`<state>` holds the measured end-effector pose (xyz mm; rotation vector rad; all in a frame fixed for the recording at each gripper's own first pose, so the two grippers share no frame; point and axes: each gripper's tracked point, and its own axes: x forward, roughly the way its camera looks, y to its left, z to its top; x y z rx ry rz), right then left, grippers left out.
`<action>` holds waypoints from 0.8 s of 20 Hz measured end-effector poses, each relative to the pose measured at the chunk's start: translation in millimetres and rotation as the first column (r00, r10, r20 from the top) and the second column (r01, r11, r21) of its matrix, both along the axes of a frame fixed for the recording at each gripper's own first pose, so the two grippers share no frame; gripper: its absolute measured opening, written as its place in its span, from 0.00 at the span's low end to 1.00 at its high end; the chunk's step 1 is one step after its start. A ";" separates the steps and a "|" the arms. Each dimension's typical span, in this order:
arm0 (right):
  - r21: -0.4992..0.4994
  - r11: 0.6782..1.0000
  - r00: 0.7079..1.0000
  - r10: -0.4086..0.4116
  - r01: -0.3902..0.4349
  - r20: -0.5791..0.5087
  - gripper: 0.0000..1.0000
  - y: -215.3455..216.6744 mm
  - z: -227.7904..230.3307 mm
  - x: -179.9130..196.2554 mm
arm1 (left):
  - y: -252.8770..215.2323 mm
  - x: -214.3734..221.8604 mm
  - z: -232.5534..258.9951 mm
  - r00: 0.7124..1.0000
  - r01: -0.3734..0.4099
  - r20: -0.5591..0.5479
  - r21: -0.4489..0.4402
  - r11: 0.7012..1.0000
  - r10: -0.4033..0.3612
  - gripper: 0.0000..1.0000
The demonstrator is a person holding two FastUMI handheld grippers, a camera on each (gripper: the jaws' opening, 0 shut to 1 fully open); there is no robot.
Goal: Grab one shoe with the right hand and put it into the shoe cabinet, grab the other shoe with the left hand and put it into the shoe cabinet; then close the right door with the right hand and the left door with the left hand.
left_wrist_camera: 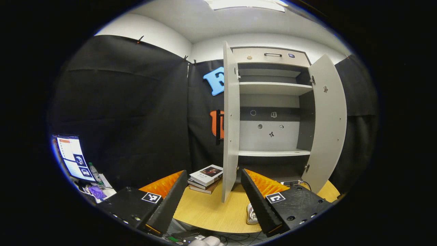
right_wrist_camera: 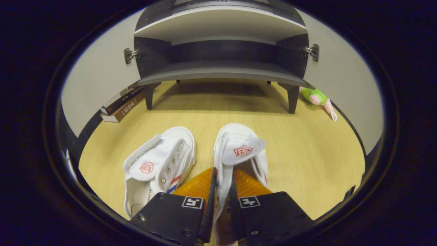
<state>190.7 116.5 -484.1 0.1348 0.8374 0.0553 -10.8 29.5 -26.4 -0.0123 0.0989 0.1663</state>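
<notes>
Two white strap shoes lie side by side on the wooden table (right_wrist_camera: 307, 153) in the right gripper view. My right gripper (right_wrist_camera: 222, 174) is shut on the side wall of the right-hand shoe (right_wrist_camera: 240, 147), one finger inside its opening. The other shoe (right_wrist_camera: 160, 164) lies free just to the left. Ahead stands the shoe cabinet (right_wrist_camera: 222, 73) on short legs, its bottom shelf bare. In the left gripper view my left gripper (left_wrist_camera: 214, 176) is open and holds nothing, well back from the cabinet (left_wrist_camera: 273, 87). Both its doors, left (left_wrist_camera: 230, 130) and right (left_wrist_camera: 327, 126), stand open. A bit of shoe (left_wrist_camera: 252, 213) peeks out by the right finger.
Stacked books (left_wrist_camera: 206, 177) lie left of the cabinet, outside the left door; the same books (right_wrist_camera: 121, 102) appear in the right gripper view. A green plush toy (right_wrist_camera: 317, 97) lies by the cabinet's right leg. A monitor (left_wrist_camera: 71, 157) and a bottle (left_wrist_camera: 95, 173) stand far left.
</notes>
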 end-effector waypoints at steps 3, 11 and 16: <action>0.014 1.000 1.000 0.016 -0.016 -0.019 0.12 4.4 -0.9 2.1 | -6.9 8.9 0.2 1.000 -0.006 -0.005 0.007 1.000 0.006 0.95; 0.011 0.999 0.997 0.047 -0.048 0.056 0.05 -34.6 69.5 18.6 | -27.6 28.1 7.3 1.000 0.014 0.016 0.012 1.000 -0.014 0.95; -0.018 0.993 0.967 0.115 -0.113 0.229 0.05 -33.3 178.8 29.8 | -41.5 37.0 0.0 0.999 0.047 0.026 -0.023 0.999 -0.046 0.95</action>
